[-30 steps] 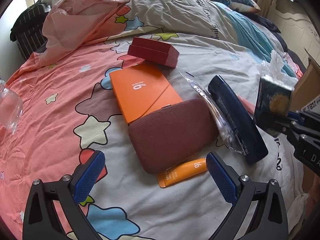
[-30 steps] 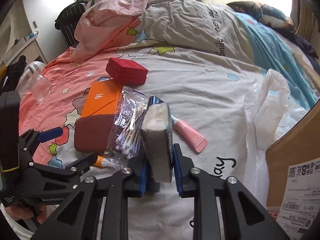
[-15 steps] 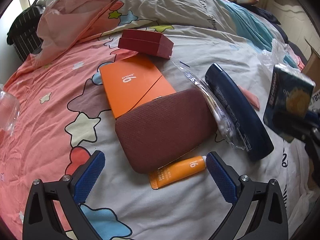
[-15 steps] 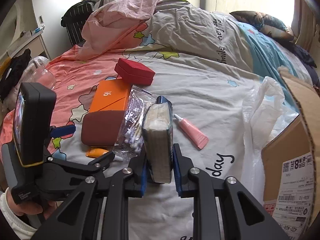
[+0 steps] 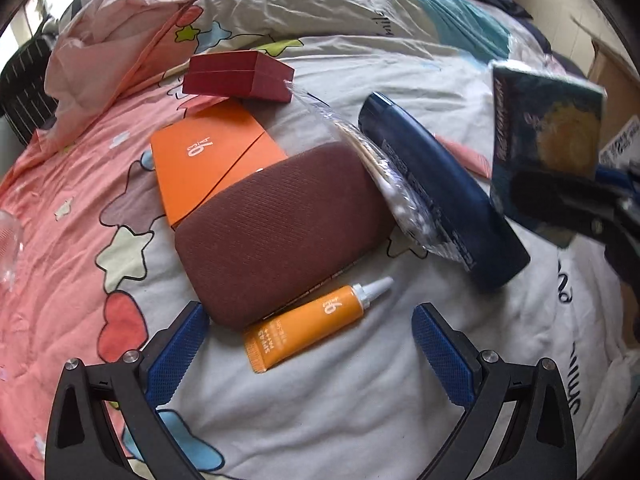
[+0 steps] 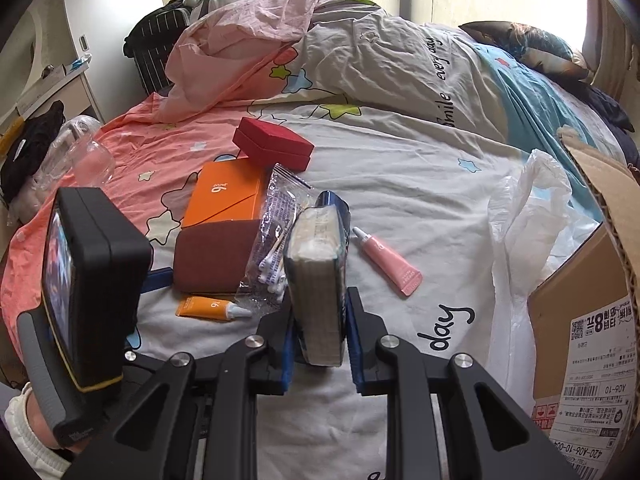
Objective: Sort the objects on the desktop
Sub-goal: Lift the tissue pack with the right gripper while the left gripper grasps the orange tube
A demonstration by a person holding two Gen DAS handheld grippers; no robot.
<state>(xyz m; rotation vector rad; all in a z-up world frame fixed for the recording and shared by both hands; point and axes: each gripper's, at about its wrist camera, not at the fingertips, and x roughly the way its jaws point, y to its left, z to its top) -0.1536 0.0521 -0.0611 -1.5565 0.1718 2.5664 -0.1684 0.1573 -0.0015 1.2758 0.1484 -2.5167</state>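
Note:
My left gripper (image 5: 310, 340) is open and empty, low over an orange tube (image 5: 308, 328) that lies between its fingers on the bedspread. Just beyond lie a maroon case (image 5: 276, 236), an orange box (image 5: 204, 160), a red box (image 5: 236, 76), a bag of cotton swabs (image 5: 396, 184) and a dark blue bottle (image 5: 440, 200). My right gripper (image 6: 318, 332) is shut on a tissue pack (image 6: 316, 280) and holds it upright above the bed; the pack also shows in the left wrist view (image 5: 544, 148). A pink tube (image 6: 390, 264) lies to its right.
A cardboard box (image 6: 592, 300) lined with a white plastic bag (image 6: 528, 220) stands at the right. A clear plastic container (image 6: 80, 152) lies at the left of the bed. Rumpled bedding (image 6: 320, 48) piles up at the back. A black suitcase (image 6: 160, 48) stands behind.
My left gripper has moved forward and down, so the orange tube now lies between its fingers. My right gripper has lifted and drawn back with the tissue pack.

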